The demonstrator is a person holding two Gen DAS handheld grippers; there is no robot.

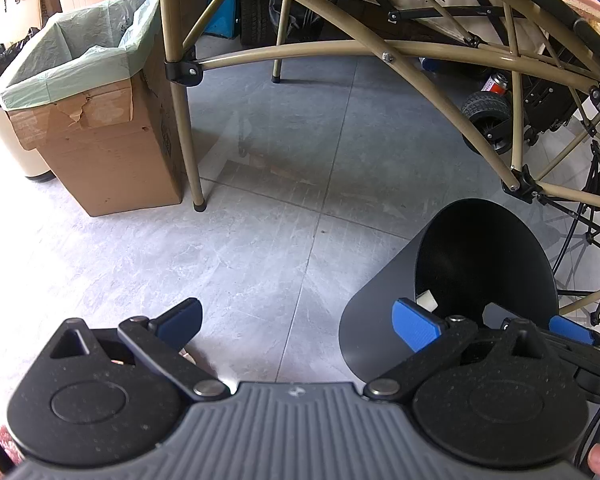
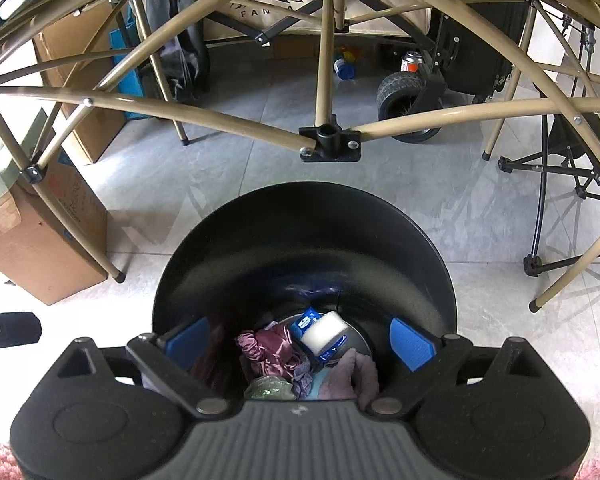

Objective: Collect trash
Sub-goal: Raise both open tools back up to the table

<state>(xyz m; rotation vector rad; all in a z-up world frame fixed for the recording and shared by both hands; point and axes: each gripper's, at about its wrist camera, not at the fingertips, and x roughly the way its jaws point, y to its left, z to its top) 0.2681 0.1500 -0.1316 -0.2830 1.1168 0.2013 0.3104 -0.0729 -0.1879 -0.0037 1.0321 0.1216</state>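
**Trash dropped into the black bin beneath a folding table frame**

Left wrist view: the left gripper (image 1: 296, 324) hung with jaws spread and empty over grey floor tiles (image 1: 280, 160), just left of the black bin (image 1: 384, 320); a lined cardboard box (image 1: 100, 148) stood well beyond the bin. Right wrist view: the right gripper (image 2: 300, 340) hovered over the bin (image 2: 304, 220), jaws wide apart, nothing between them. Inside lay a white sponge-like block (image 2: 325, 330), a blue packet (image 2: 306, 318) and crumpled cloth (image 2: 270, 350) — likely light, soft, best pinched at an edge.
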